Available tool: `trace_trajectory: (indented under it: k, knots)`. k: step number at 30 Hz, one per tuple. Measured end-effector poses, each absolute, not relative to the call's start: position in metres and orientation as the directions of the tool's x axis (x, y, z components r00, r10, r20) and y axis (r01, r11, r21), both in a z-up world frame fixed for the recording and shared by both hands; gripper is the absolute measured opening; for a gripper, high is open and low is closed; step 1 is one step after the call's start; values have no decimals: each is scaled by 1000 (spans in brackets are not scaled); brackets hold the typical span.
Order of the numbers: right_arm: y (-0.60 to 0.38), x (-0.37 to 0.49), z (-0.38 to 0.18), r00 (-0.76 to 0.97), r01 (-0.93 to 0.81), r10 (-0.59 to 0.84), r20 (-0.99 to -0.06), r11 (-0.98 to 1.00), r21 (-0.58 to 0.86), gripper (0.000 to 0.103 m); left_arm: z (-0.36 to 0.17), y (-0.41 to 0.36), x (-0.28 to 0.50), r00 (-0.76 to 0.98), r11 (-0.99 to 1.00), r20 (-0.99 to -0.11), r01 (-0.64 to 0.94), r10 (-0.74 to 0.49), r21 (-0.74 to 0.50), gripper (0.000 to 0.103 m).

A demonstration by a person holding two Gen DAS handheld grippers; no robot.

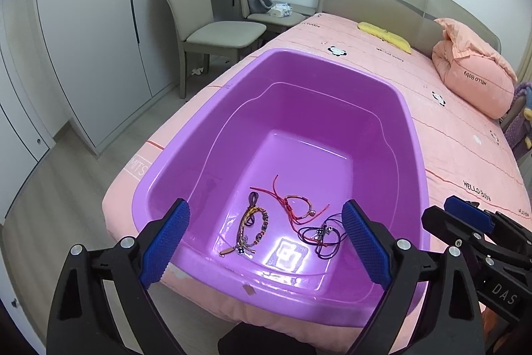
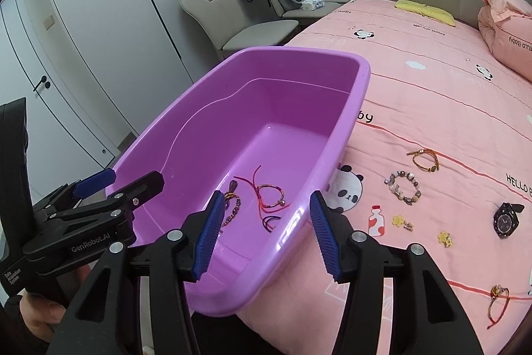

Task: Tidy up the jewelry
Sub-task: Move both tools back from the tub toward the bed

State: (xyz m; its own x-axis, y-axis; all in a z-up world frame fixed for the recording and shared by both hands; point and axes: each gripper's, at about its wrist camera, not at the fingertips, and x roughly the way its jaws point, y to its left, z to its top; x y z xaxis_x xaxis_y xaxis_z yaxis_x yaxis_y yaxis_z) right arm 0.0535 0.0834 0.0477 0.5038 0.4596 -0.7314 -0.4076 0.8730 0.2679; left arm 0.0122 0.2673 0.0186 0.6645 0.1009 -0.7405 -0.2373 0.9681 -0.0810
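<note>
A purple plastic tub sits on the pink bed; it also shows in the right wrist view. Inside lie a braided beaded bracelet, a red cord bracelet and a dark cord necklace. My left gripper is open and empty above the tub's near end. My right gripper is open and empty over the tub's right rim. On the bed to the right lie a gold cord bracelet, a beaded bracelet, a black watch, two yellow flower earrings and a red cord bracelet.
A folded pink quilt and a yellow pillow lie near the headboard. Two beige chairs, one with a green jacket, stand left of the bed by white wardrobes. The tub sits at the bed's front left corner.
</note>
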Motion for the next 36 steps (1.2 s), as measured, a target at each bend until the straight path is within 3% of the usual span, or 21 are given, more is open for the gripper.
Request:
trace_trajectory:
  k: [20,36]
  knots:
    - [-9,5,41,540,-308,428,-725,902,303,59,31,192,-31,695,985,-718,-146,39,-88,95]
    - [-114,-37,31,606,-167,313,-731,949,268,59,33,95,-47,698,991,-708,30,-112,-128,95]
